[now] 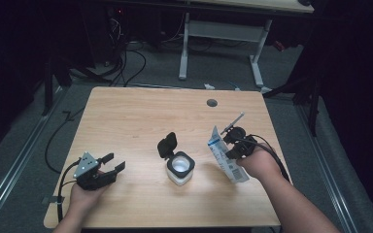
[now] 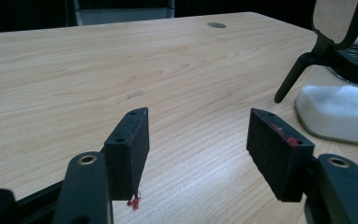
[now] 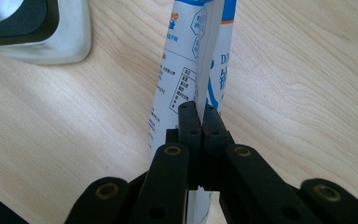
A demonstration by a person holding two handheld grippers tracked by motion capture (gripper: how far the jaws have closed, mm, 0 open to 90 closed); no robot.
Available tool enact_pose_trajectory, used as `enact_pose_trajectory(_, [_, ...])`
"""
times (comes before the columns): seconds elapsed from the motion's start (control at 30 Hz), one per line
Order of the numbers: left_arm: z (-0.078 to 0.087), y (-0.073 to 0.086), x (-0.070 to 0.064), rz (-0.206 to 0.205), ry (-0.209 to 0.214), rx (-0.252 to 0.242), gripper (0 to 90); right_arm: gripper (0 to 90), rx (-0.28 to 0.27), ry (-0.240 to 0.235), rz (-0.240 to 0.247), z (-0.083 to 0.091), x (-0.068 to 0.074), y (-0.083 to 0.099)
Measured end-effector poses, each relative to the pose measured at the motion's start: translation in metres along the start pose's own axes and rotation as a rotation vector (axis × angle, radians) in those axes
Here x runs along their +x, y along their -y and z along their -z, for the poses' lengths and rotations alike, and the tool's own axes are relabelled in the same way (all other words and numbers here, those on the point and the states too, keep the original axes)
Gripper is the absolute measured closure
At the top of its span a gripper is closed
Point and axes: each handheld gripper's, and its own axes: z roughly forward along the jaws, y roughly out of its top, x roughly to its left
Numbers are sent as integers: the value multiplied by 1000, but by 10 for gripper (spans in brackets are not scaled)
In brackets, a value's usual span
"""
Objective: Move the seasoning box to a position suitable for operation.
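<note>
The right gripper (image 1: 234,141) has its two black jaws pressed together on a white and blue pouch (image 1: 226,161). In the right gripper view the jaws meet with only the thin folded edge of the pouch (image 3: 200,70) between them; the pads clamp that edge from both sides, and the rest of the pouch runs forward from the fingertips, printed with blue text and small boxes. A further strip of it shows below the fingertips, between the gripper's arms. In the high view the pouch stands on edge, tilted, on the side of the right hand (image 1: 257,164) that faces the middle of the table.

The left gripper (image 1: 111,165) is wide open and holds nothing. In the left gripper view its two pads (image 2: 279,151) stand well apart with bare wooden table (image 2: 121,60) between them. A small red mark lies on the wood just under the tip of the left pad.

A white square container (image 1: 180,168) stands between the two grippers, its black hinged lid (image 1: 167,144) flipped up and back. From the left gripper it lies ahead and beyond the right-hand pad (image 2: 338,112), apart from the fingers. From the right gripper its corner (image 3: 51,37) lies ahead and to the left of the fingertips, near the pouch, though whether they touch cannot be told.
</note>
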Motion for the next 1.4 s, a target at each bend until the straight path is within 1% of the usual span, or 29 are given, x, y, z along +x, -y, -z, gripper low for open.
enact_pose_trajectory(0.03, [0,0,0,2,0,-1,396,898,1,-3,-10,0,0,0])
enact_pose_trajectory(0.07, [0,0,0,2,1,1,396,898,0,1,-6,0,-1,0])
enact_pose_trajectory(0.1, [0,0,0,4,0,0,396,898,0,-1,-18,-1,-1,0])
enact_pose_trajectory(0.2, [0,0,1,8,-3,-4,399,898,7,4,-18,-5,-2,2])
enact_pose_trajectory(0.37, [-1,-1,3,17,-1,6,403,898,13,9,-19,-9,-2,3])
enact_pose_trajectory(0.57, [-1,0,5,22,-2,20,412,898,-2,5,-25,-12,-2,6])
enact_pose_trajectory(0.67, [-1,1,8,49,-7,18,416,898,-22,10,-33,-11,-3,10])
enact_pose_trajectory(0.73, [1,2,10,57,-10,13,417,898,-44,10,-39,-10,-3,13])
enact_pose_trajectory(0.77, [1,2,11,58,-15,8,412,898,-52,24,-34,-9,-2,15])
enact_pose_trajectory(0.8, [2,2,11,60,-22,3,398,898,-67,23,-34,-8,-3,16])
enact_pose_trajectory(0.83, [3,2,12,63,-26,2,397,898,-87,17,-48,-6,-3,18])
enact_pose_trajectory(0.9, [3,3,12,67,-34,-3,385,899,-121,15,-48,0,-4,20])
enact_pose_trajectory(0.97, [4,3,13,69,-39,-5,384,899,-169,12,-68,6,-4,21])
enact_pose_trajectory(1.03, [4,3,13,63,-47,-6,383,899,-211,15,-81,9,-5,24])
enact_pose_trajectory(1.17, [5,4,13,50,-57,-3,382,900,-266,35,-85,9,-4,31])
enact_pose_trajectory(1.23, [5,4,13,47,-54,0,382,899,-295,30,-99,7,-5,35])
enact_pose_trajectory(1.33, [5,4,12,26,-51,9,382,899,-324,37,-105,5,-5,40])
enact_pose_trajectory(1.4, [5,4,12,21,-50,12,381,899,-353,26,-120,3,-6,43])
